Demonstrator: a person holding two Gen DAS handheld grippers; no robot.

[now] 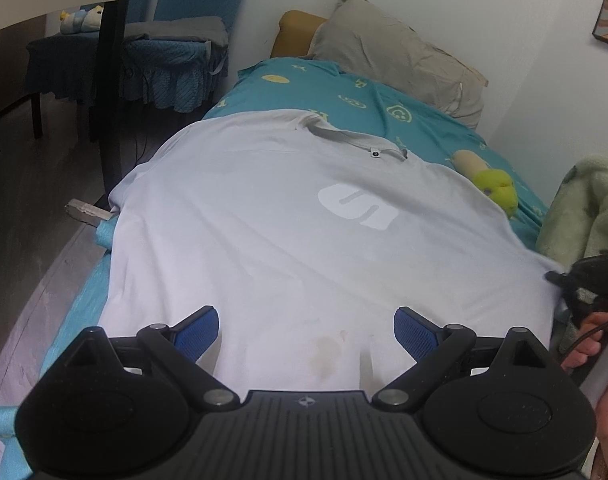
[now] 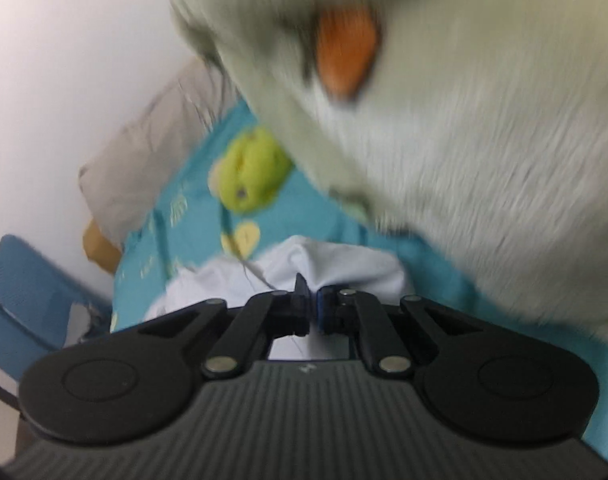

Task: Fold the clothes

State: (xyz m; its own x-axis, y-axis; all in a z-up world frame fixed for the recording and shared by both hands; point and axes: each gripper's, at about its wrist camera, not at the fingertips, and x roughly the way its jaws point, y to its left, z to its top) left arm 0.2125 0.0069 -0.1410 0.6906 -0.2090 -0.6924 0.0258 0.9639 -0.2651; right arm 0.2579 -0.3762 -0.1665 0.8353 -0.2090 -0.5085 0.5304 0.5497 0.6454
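Note:
A white T-shirt [image 1: 264, 232] with a pale logo lies spread flat on the bed, collar toward the far end. My left gripper [image 1: 306, 330] is open, its blue pads [image 1: 196, 332] hovering over the shirt's near hem. My right gripper [image 2: 311, 304] is shut on a bunched edge of the T-shirt [image 2: 336, 268]; it also shows at the right side of the left wrist view [image 1: 584, 284], at the shirt's right edge. The right wrist view is motion-blurred.
The bed has a teal patterned sheet [image 1: 344, 88], a beige pillow [image 1: 396, 52] by the wall, a green plush toy [image 1: 498, 188] and a fluffy pale-green blanket [image 2: 464, 120] on the right. A chair [image 1: 116, 60] and floor lie left of the bed.

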